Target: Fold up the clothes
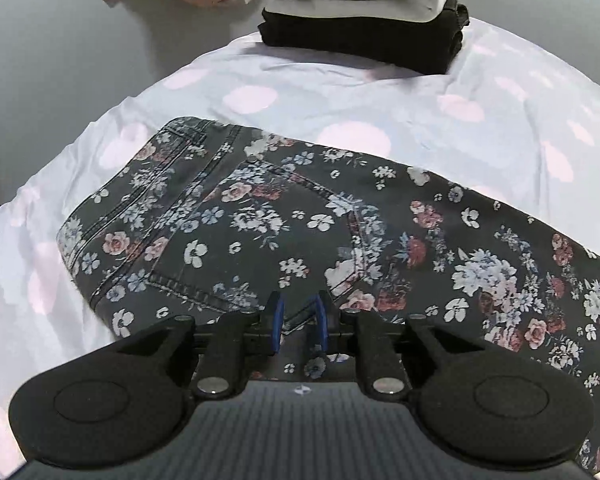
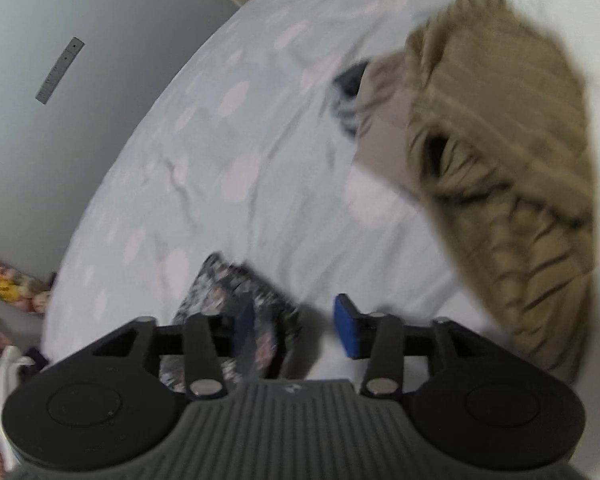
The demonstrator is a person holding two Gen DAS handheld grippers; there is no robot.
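1. Floral jeans are lying flat on the pale spotted bedsheet, long axis running from waistband at upper left to legs at lower right in the left wrist view.
2. Dark denim is showing stitched seams and a back pocket.
3. Left gripper is sitting low over the jeans, jaws narrowly parted; grip unclear.
4. Right gripper is standing about half open, pads pressing nothing, a blurred end of the jeans by its left finger.
5. Ribbed tan garment is lying crumpled beyond.
6. Folded white and black clothes are sitting stacked.
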